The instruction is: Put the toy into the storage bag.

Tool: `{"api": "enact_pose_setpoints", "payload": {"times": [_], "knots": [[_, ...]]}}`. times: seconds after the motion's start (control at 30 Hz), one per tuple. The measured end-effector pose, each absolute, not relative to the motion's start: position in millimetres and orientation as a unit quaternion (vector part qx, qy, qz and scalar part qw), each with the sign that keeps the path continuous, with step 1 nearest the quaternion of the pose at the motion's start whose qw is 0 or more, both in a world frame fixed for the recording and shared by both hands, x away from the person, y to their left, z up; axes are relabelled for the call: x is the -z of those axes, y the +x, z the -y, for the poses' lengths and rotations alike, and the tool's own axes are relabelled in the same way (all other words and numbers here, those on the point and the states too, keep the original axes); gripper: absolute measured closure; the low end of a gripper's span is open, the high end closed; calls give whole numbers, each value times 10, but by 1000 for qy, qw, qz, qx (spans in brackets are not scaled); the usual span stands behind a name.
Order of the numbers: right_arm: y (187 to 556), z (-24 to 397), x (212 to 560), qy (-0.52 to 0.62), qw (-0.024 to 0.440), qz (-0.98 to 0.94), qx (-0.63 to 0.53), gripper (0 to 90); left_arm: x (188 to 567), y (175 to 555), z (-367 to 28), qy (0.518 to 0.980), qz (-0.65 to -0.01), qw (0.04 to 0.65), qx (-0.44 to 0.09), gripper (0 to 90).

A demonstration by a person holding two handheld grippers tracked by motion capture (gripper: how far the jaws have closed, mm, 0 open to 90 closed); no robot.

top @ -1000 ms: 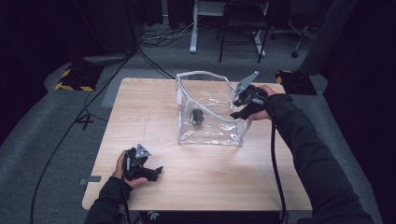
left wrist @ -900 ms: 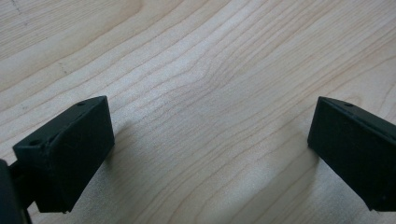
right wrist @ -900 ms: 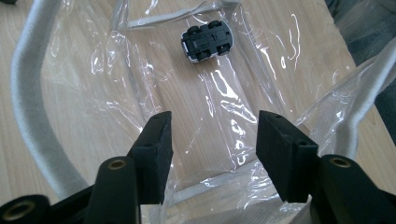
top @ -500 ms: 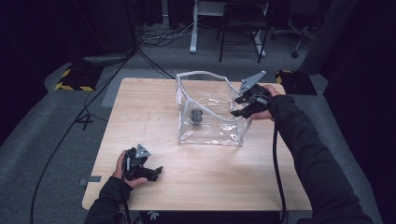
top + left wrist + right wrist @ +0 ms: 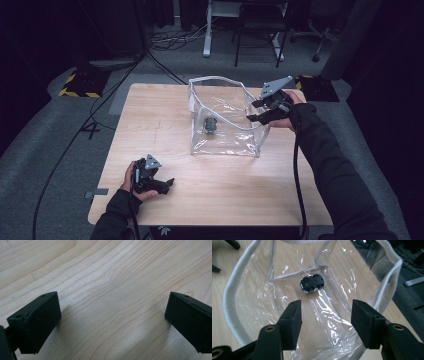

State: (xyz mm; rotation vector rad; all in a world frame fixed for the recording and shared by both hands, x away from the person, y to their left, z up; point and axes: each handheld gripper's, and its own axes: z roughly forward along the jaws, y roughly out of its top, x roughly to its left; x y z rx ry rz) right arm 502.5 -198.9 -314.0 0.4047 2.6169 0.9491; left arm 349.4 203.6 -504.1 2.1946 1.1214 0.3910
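Right gripper [image 5: 324, 322] at the clear bag's [image 5: 200, 90] rim: jaws just opened, nothing held. Toy car [image 5: 312, 284] released inside bag. Left gripper [image 5: 161, 184] open, idle.

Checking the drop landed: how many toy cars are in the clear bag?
1. A small black toy car lies on the floor of the clear bag, upside down with wheels up, ahead of the right hand-held gripper. None hidden, the walls being transparent.
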Motion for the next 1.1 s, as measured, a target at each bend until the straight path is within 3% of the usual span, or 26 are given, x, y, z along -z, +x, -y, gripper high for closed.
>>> {"api": "enact_pose_setpoints", "payload": {"times": [0.63,1.1], "knots": [[5024,2187,3070,191,223,-868,-400,385,5041,3494,-2036,834,-426,318,-149,6],[5039,2358,3040,240,273,-831,-422,301,5042,3494,-2036,834,-426,318,-149,6]]}}
